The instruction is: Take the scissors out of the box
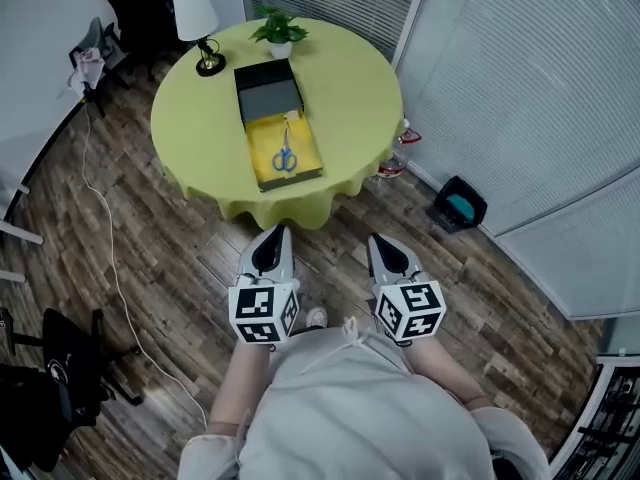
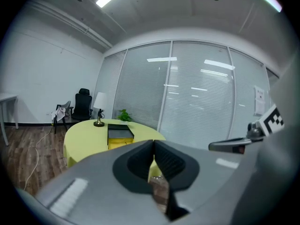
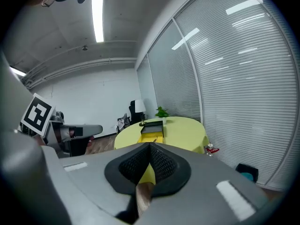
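Nearest the head camera, the person's pale top (image 1: 350,408) is seen. Just beyond it the left gripper (image 1: 273,234) and the right gripper (image 1: 386,242) are held side by side above the wooden floor (image 1: 150,268), well short of the round desk (image 1: 350,98). Each gripper's jaws are pressed together with nothing between them, as both gripper views show.

The scissors (image 1: 285,157), blue-handled, are laid flat on the yellow lining of the open box (image 1: 262,173) on the near half of the desk. A dark lid (image 1: 268,90) is set against the box's far end. A lamp (image 1: 200,28) and a potted plant (image 1: 279,30) are placed at the far edge, apart from the box.

The scissors are judged to be light and stiff, slick along the metal blades, and not fragile. The handle loops, which appear to face the near side, or the pivot just beyond them, are judged the surest place to be pinched. Since the scissors lie flat on the lining, the jaws would have to be spread first and brought down steeply over them.
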